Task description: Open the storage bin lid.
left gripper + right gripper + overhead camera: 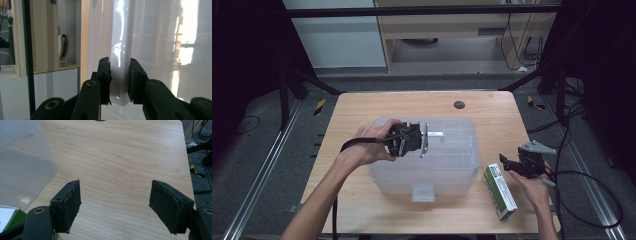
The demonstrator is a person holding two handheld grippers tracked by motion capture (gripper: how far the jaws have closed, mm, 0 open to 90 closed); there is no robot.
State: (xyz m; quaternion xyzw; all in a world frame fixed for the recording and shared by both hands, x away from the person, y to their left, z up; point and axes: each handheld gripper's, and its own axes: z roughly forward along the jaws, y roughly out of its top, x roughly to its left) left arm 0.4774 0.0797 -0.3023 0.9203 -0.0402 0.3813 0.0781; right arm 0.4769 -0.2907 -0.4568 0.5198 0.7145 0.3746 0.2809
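Observation:
A clear plastic storage box [447, 165] with its lid on stands in the middle of the wooden table [357, 110]. My left gripper [428, 138] lies over the lid and points right. In the left gripper view it [119, 75] is shut on a translucent white tab [120, 50] of the lid, with both pads against the tab's sides. That tab [436, 135] looks grey from above. My right gripper [506, 162] hovers over the table right of the box, open with nothing between its fingers [115, 205].
A green and white carton [500, 191] lies flat by the box's right front corner, just beside the right gripper, and its corner [7, 218] shows there. A grey latch [423, 192] hangs on the box's front. A dark grommet [459, 105] sits near the far edge.

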